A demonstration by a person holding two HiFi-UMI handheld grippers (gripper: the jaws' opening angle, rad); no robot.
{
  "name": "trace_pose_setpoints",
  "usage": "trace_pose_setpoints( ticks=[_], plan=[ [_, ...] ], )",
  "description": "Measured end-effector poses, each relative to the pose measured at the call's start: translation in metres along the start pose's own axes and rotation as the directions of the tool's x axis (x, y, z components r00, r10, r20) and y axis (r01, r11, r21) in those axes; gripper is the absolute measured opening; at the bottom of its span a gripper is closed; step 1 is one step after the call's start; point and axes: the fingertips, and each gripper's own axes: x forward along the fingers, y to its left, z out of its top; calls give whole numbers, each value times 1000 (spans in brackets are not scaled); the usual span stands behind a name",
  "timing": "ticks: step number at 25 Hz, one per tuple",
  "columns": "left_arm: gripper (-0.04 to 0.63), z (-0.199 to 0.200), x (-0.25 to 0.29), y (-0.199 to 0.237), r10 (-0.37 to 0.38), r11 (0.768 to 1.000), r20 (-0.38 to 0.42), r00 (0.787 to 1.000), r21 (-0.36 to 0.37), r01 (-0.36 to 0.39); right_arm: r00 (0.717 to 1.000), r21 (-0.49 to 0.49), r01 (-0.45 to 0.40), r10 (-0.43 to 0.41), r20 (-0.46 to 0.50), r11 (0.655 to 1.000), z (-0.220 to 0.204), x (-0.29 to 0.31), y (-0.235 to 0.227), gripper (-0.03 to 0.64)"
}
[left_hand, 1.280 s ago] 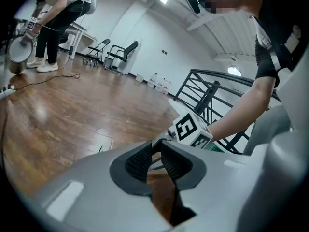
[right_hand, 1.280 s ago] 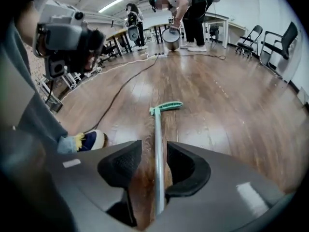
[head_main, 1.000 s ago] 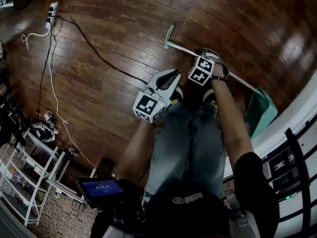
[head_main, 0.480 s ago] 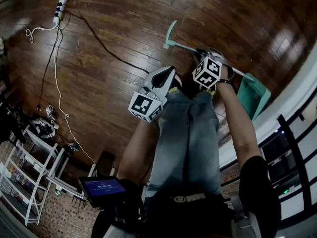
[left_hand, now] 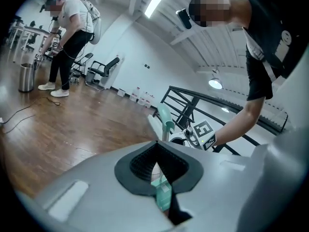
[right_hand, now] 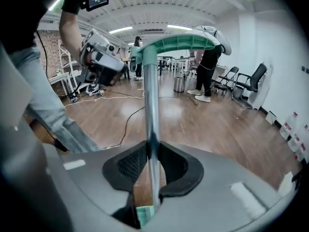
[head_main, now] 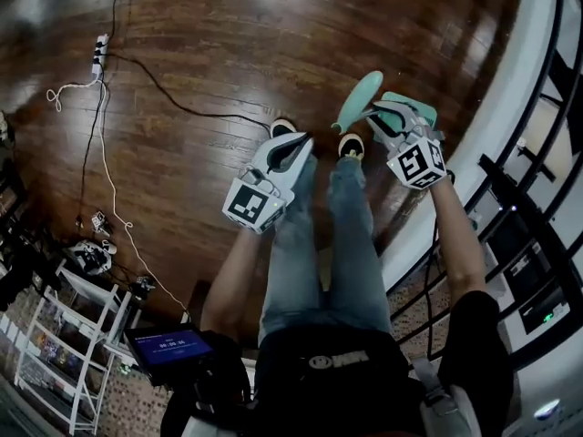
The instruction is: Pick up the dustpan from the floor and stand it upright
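The dustpan has a teal handle (head_main: pixel 358 98), a metal pole (right_hand: pixel 150 110) and a teal pan (head_main: pixel 414 106). My right gripper (head_main: pixel 383 118) is shut on the pole, which runs up between its pads (right_hand: pixel 134 164) to the curved handle (right_hand: pixel 178 41). A strip of the pan (right_hand: pixel 144 215) shows below the jaws. I cannot tell whether the pan touches the floor. My left gripper (head_main: pixel 290 150) is shut on nothing and hangs to the left of the dustpan, apart from it. In the left gripper view, the handle (left_hand: pixel 164 118) and the right gripper (left_hand: pixel 200 133) lie beyond its closed tips (left_hand: pixel 157 148).
The person's legs and shoes (head_main: pixel 351 146) stand between the grippers. A white ledge (head_main: pixel 455 176) and black railing (head_main: pixel 537 198) run along the right. A power strip with cables (head_main: pixel 98 51) and a white rack (head_main: pixel 55 335) are at the left. Another person stands by a metal bin (left_hand: pixel 26 77).
Both grippers have risen. The right one has lifted the dustpan off the floor, swinging its pole from lying flat to pointing handle-up and drawing it toward the railing.
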Motion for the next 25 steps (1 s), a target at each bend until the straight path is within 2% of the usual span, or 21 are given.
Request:
trace_pose_setpoints(
  ticks=[4,6,10,13,17,22,25],
  plan=[
    [17,-12,35,-83,-39,998,-17,999,54,39,994,44,41,-45,101,998,-47,-83,11,87],
    [17,-7,48,-101,-74,995,-23,997,61,75,987,83,81,-91,132,993,-52,-102,6,87],
    [17,3,72,-111,-119,990,-58,991,66,123,974,96,123,-138,178,988,-40,-109,-14,86],
    [17,7,82,-118,-123,987,-84,989,94,131,966,114,135,-157,207,984,-44,-111,-21,86],
    [17,7,85,-125,-124,986,-96,988,102,134,954,199,133,-180,240,971,-55,-102,-33,84],
    [17,9,80,-119,-117,986,-94,989,108,127,940,228,96,-164,298,969,-38,-82,-37,90],
    [17,14,76,-125,-117,985,-93,989,117,128,938,286,78,-168,304,955,-37,-86,-38,105]
  ],
)
